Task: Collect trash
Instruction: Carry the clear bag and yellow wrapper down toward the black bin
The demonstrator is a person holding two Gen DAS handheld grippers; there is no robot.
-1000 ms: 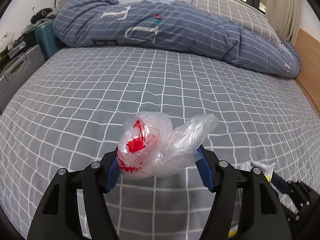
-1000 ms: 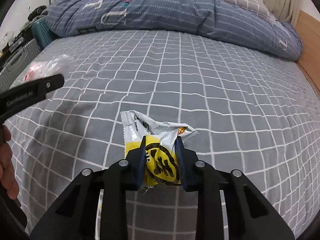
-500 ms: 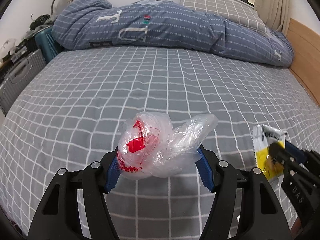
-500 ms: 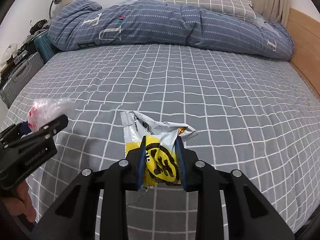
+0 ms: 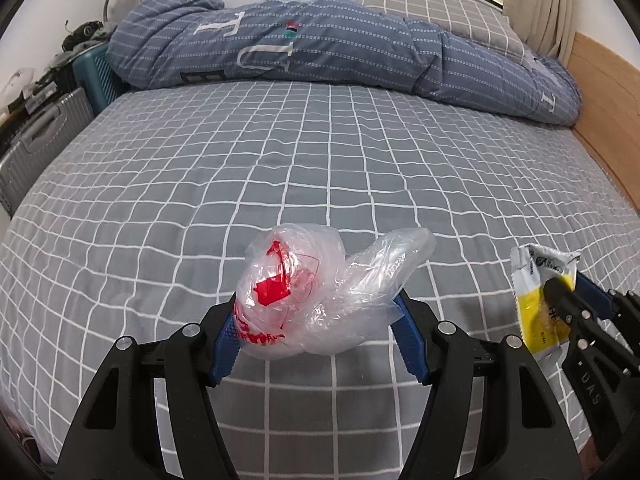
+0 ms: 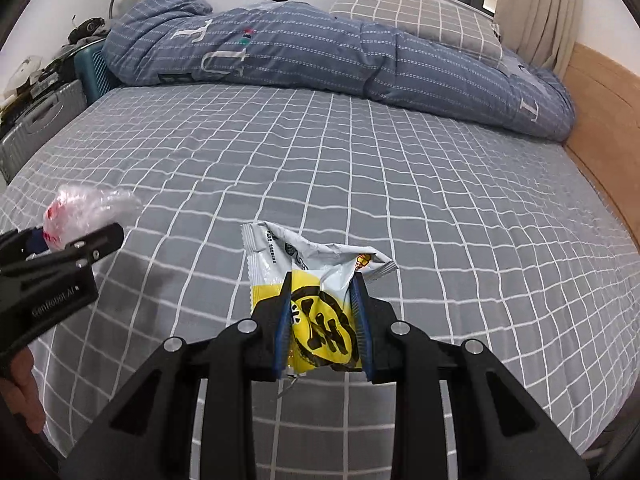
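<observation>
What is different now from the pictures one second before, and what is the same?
Both grippers drew back from the bed: more of the sheet and the pillow shows. The right gripper, with the yellow wrapper, came fully into the left camera's view. The left gripper still holds the plastic bag; both sets of jaws are unchanged.

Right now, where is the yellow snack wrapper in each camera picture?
Left wrist view: the yellow snack wrapper is at the right edge, clamped in the right hand-held gripper.
Right wrist view: the yellow snack wrapper is low in the middle, between that gripper's blue pads.
Shared landmark: the blue quilt bundled across the far end of the bed.
</observation>
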